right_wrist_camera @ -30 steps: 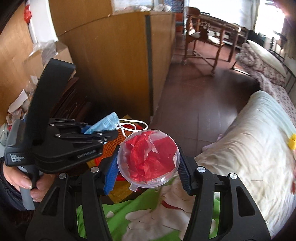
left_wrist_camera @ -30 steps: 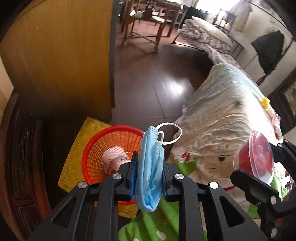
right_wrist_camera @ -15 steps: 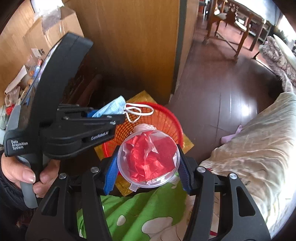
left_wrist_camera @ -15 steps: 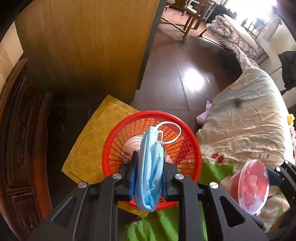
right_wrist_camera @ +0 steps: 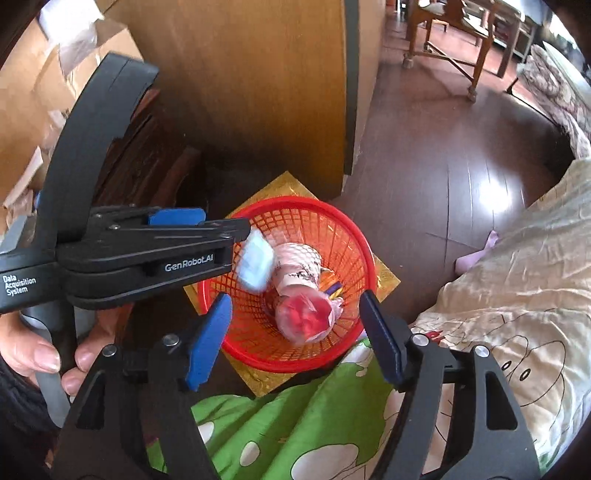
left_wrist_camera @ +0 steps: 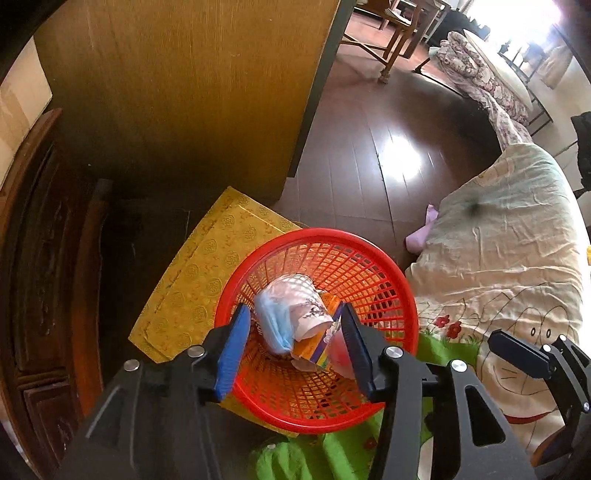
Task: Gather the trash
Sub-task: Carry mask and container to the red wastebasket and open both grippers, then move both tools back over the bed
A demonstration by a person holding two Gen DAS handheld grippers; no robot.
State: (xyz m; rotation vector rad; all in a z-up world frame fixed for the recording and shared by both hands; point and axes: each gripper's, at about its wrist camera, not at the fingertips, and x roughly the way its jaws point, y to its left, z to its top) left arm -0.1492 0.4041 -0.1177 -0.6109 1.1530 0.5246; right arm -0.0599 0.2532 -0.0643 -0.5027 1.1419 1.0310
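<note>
A red mesh basket (left_wrist_camera: 369,258) stands on the floor beside the bed, also in the right wrist view (right_wrist_camera: 295,206). My left gripper (left_wrist_camera: 291,354) is open above it; a blue face mask (left_wrist_camera: 275,325) drops free inside, blurred in the right wrist view (right_wrist_camera: 255,266). My right gripper (right_wrist_camera: 295,339) is open over the basket; a clear cup of red paper (right_wrist_camera: 303,317) falls into it. A pink cup (left_wrist_camera: 303,306) and a coloured carton (left_wrist_camera: 317,347) lie in the basket.
A yellow patterned box (left_wrist_camera: 207,273) lies under the basket. A wooden partition (left_wrist_camera: 184,92) stands behind, dark carved furniture (left_wrist_camera: 40,258) at left. The bed with cream and green cover (left_wrist_camera: 509,251) is at right. Chairs (right_wrist_camera: 454,33) stand far back.
Both grippers opened over the basket. The mask left the left gripper and the cup of red paper left the right one; both are dropping into the basket.
</note>
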